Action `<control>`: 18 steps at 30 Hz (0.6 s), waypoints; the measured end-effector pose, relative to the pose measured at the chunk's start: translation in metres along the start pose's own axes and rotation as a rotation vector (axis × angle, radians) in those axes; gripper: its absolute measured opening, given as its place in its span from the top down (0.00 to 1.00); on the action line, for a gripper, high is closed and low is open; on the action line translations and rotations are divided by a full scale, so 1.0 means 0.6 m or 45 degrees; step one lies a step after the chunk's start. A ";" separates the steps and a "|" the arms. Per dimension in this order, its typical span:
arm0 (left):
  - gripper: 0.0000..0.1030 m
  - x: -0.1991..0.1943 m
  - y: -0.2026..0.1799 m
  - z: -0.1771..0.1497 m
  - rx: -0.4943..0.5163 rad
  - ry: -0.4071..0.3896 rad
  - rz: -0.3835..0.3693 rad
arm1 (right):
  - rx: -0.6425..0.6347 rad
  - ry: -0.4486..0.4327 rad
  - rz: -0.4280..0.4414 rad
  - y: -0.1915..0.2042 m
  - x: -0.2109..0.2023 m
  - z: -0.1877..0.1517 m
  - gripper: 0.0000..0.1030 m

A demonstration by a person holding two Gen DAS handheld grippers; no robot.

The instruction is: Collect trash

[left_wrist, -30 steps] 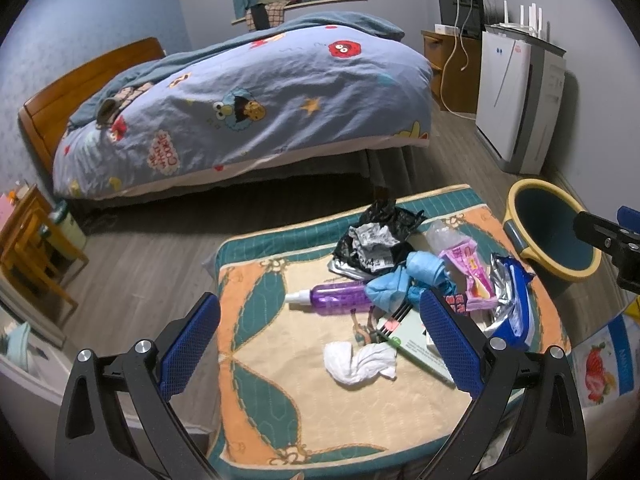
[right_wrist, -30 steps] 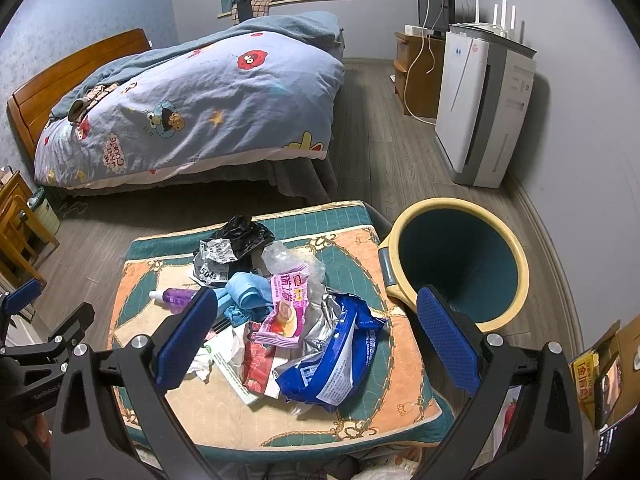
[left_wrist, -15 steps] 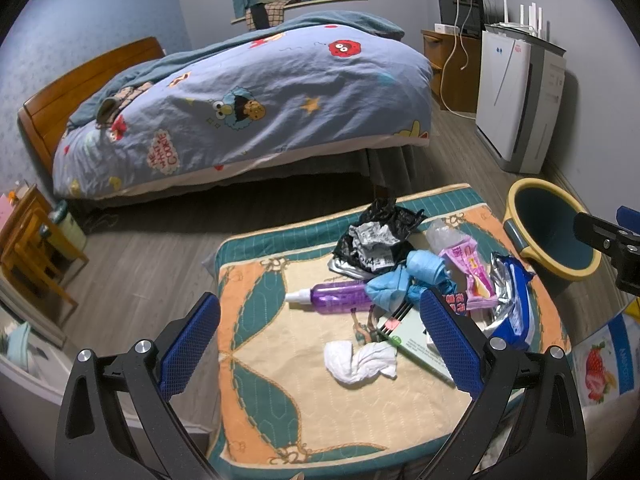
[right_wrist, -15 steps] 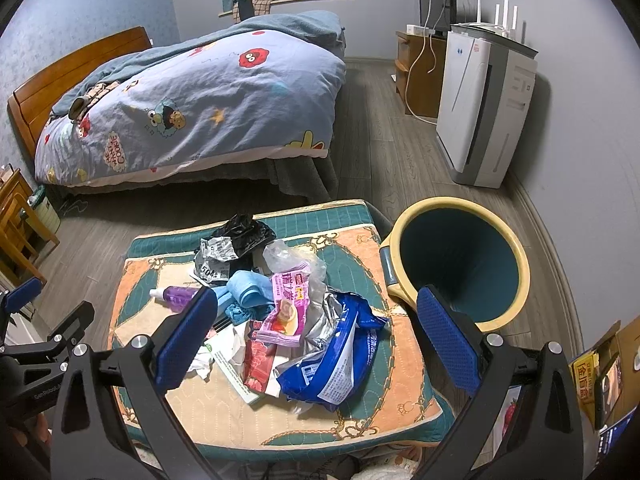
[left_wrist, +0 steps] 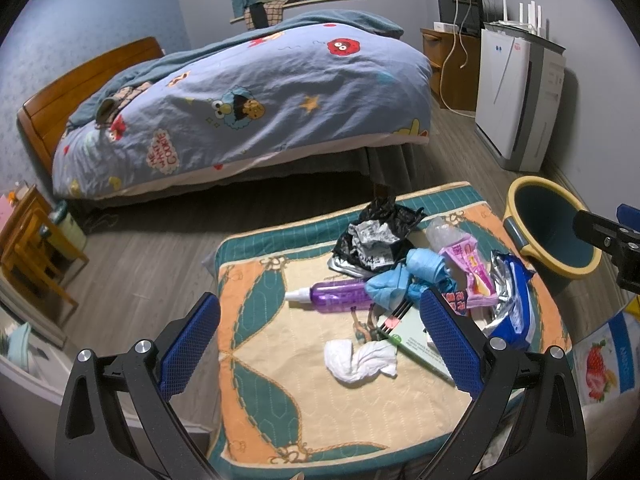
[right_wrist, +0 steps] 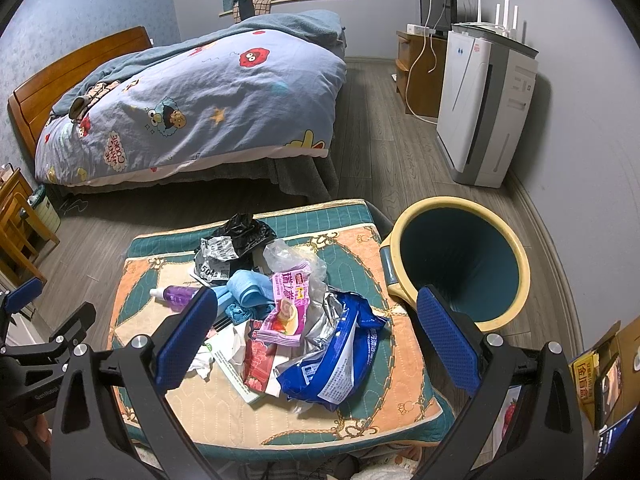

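We compare against the frames from a second back and see almost nothing changed: both grippers hover in the same spots and no trash has shifted, so collecting has not started.

Left gripper [left_wrist: 320, 334] has jaws wide apart, holding nothing, above the near half of the quilted cushion [left_wrist: 280, 400]. Right gripper [right_wrist: 318, 330] is equally wide and empty, over the pile's right side.

The trash sits heaped toward the cushion's far right corner:
- black bag [right_wrist: 244, 236]
- purple bottle [left_wrist: 336, 300]
- blue cloth [right_wrist: 248, 286]
- pink wrapper [right_wrist: 286, 308]
- blue foil packet [right_wrist: 336, 352]
- white crumpled tissue [left_wrist: 360, 360], alone nearer the front edge.

The yellow-rimmed bin [right_wrist: 460, 264] stands on the floor just beside the cushion's right edge, and looks empty from here.
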State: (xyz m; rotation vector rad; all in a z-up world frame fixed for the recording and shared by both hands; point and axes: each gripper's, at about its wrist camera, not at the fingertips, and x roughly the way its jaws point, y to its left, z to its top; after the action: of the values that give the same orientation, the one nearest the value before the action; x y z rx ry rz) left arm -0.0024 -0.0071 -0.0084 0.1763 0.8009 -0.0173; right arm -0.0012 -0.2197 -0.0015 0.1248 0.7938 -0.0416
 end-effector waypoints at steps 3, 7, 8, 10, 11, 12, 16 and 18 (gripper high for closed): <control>0.04 0.000 0.000 -0.002 0.000 0.000 -0.003 | 0.003 0.004 0.002 0.001 0.000 -0.001 0.05; 0.04 0.001 0.005 -0.010 -0.010 -0.015 -0.021 | 0.013 0.015 0.002 0.000 0.002 -0.004 0.05; 0.04 0.004 0.005 -0.011 -0.015 -0.018 -0.030 | 0.024 0.023 -0.002 -0.001 0.005 -0.005 0.05; 0.04 0.010 0.008 -0.011 -0.010 -0.038 -0.073 | 0.066 0.053 0.006 -0.003 0.018 -0.017 0.05; 0.04 0.016 0.008 -0.008 0.009 -0.039 -0.079 | 0.094 0.073 0.007 -0.010 0.025 -0.019 0.05; 0.04 0.023 0.006 -0.004 0.028 -0.031 -0.066 | 0.128 0.104 0.001 -0.016 0.034 -0.023 0.05; 0.04 0.058 0.006 0.023 0.013 0.000 -0.137 | 0.220 0.205 0.008 -0.044 0.069 -0.022 0.05; 0.04 0.079 0.012 0.033 -0.012 0.025 -0.176 | 0.283 0.267 0.002 -0.060 0.091 -0.027 0.05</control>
State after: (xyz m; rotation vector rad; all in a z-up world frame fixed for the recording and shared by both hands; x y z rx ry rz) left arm 0.0455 -0.0011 -0.0276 0.1121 0.8313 -0.1420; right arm 0.0223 -0.2526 -0.0551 0.3443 0.9976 -0.1169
